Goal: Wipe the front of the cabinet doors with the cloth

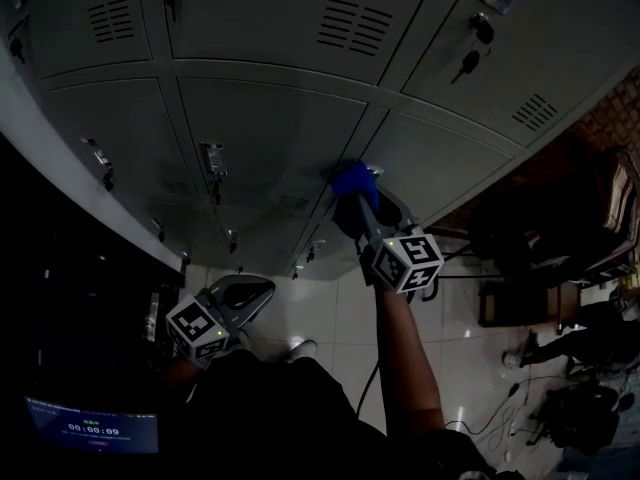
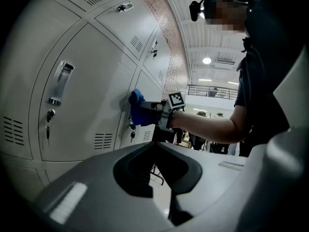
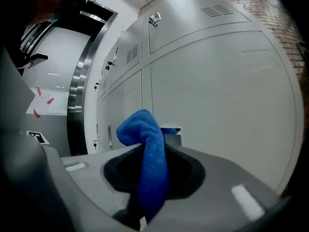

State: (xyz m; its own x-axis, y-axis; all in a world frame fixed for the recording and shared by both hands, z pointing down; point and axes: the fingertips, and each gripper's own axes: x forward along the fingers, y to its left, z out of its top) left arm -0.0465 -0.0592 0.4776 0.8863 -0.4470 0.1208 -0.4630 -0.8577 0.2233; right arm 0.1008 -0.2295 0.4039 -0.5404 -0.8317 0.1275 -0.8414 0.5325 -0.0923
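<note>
Now right gripper (image 1: 357,213) clamped on blue cloth (image 1: 352,182), cloth touching grey cabinet door (image 1: 262,133) by seam between doors. Left gripper (image 1: 250,293) low, well apart, jaws together, empty.

Bunched blue cloth (image 3: 146,137) pressed against a grey cabinet door (image 3: 217,91).

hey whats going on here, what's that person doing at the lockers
A person is working on the grey cabinet doors with two handheld grippers. The right gripper is clamped on a blue cloth and holds it against a door front, near the seam between two doors. The left gripper hangs lower, away from the doors, its jaws together with nothing between them.
</note>
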